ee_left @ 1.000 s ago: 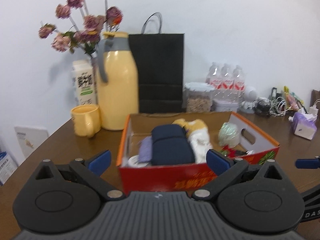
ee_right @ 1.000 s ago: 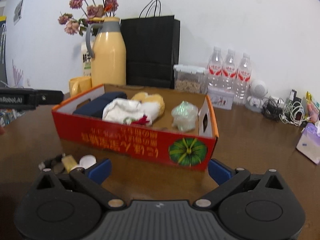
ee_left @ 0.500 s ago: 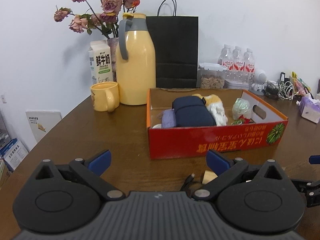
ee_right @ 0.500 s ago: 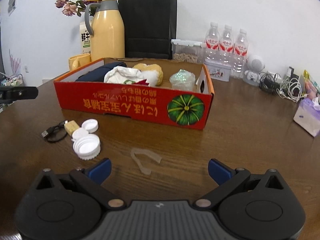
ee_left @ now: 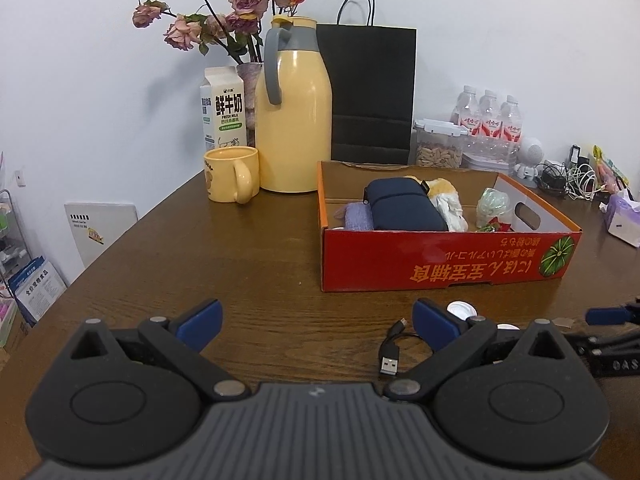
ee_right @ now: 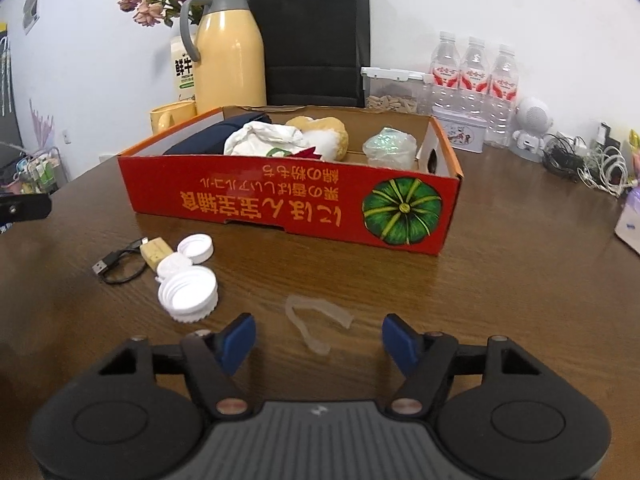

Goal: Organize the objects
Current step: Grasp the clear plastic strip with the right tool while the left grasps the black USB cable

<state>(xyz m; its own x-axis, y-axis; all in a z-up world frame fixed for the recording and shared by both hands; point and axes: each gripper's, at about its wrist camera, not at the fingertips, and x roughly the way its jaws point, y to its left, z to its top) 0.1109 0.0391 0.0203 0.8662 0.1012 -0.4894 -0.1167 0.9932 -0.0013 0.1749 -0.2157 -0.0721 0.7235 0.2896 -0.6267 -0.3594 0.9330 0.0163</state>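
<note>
A translucent curved strip (ee_right: 316, 322) is seen lying flat on the brown table (ee_right: 500, 280), near the camera and in front of the red cardboard box (ee_right: 292, 210). It is bracketed by the right gripper (ee_right: 318, 340), whose jaws are closing with the strip between them — no pad is yet pressed on it. The pick-up step is judged to be in hand. To the left, white bottle caps (ee_right: 188, 290) and a short USB cable (ee_right: 120, 260) are left loose. The left gripper (ee_left: 316, 320) is held spread and empty, with the cable's plug (ee_left: 390, 360) just beside its right finger. A low, careful pinch is called for next — the strip is thin — then a lift into the box.
</note>
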